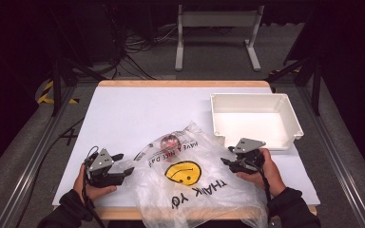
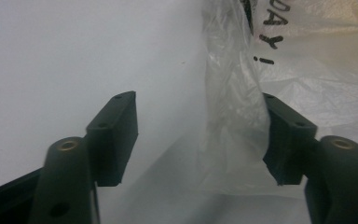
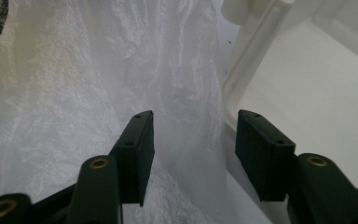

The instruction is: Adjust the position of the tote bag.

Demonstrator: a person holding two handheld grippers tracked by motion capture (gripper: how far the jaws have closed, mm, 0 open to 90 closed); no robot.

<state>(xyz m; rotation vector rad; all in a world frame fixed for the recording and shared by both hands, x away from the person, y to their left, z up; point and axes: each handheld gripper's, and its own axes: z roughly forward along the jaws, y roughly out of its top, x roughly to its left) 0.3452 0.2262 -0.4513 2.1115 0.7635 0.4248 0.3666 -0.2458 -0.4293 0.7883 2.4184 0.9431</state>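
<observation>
A clear plastic bag (image 1: 209,187) with a yellow smiley face and black lettering lies crumpled at the table's front middle. A small reddish round thing (image 1: 169,141) shows through its far end. My left gripper (image 1: 125,164) sits at the bag's left edge. In the left gripper view (image 2: 196,109) its jaws stand apart, with a fold of the bag (image 2: 233,116) between them, close to the right pad (image 2: 282,140). My right gripper (image 1: 227,156) is at the bag's right edge, jaws apart (image 3: 195,128) over thin film (image 3: 74,93), without pressing it.
A white empty bin (image 1: 294,118) stands at the back right, and its near wall (image 3: 249,56) is just beyond my right gripper's jaws. The white table top (image 1: 133,109) stretches bare to the left and back. The bag hangs over the table's front edge.
</observation>
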